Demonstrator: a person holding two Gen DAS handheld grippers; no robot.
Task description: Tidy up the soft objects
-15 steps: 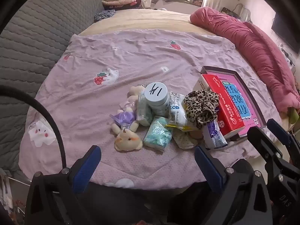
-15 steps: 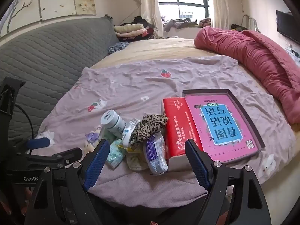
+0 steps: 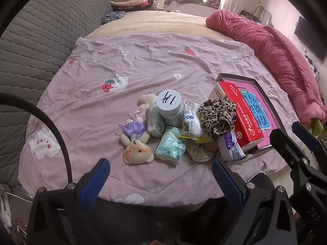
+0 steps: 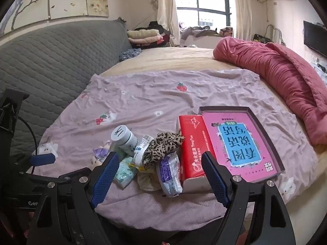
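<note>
A pile of small things lies on the purple blanket (image 3: 155,65) near its front edge. It holds a plush bear in a purple dress (image 3: 137,138), a white jar (image 3: 169,106), a green tissue pack (image 3: 170,145), a leopard-print scrunchie (image 3: 218,116), a white-blue pack (image 3: 231,147) and a red tissue box (image 3: 239,114). My left gripper (image 3: 161,175) is open and empty, just before the pile. My right gripper (image 4: 161,173) is open and empty, over the pile's front, with the scrunchie (image 4: 161,147) and the red box (image 4: 194,143) beyond it.
A dark tray holding a pink book (image 4: 241,140) lies right of the red box. A rolled pink quilt (image 4: 276,71) runs along the right. A grey quilted headboard (image 4: 51,61) stands at the left. Folded clothes (image 4: 145,36) are stacked at the back.
Both grippers have shifted slightly, with the pile a little nearer in the right wrist view. Nothing was taken hold of.
</note>
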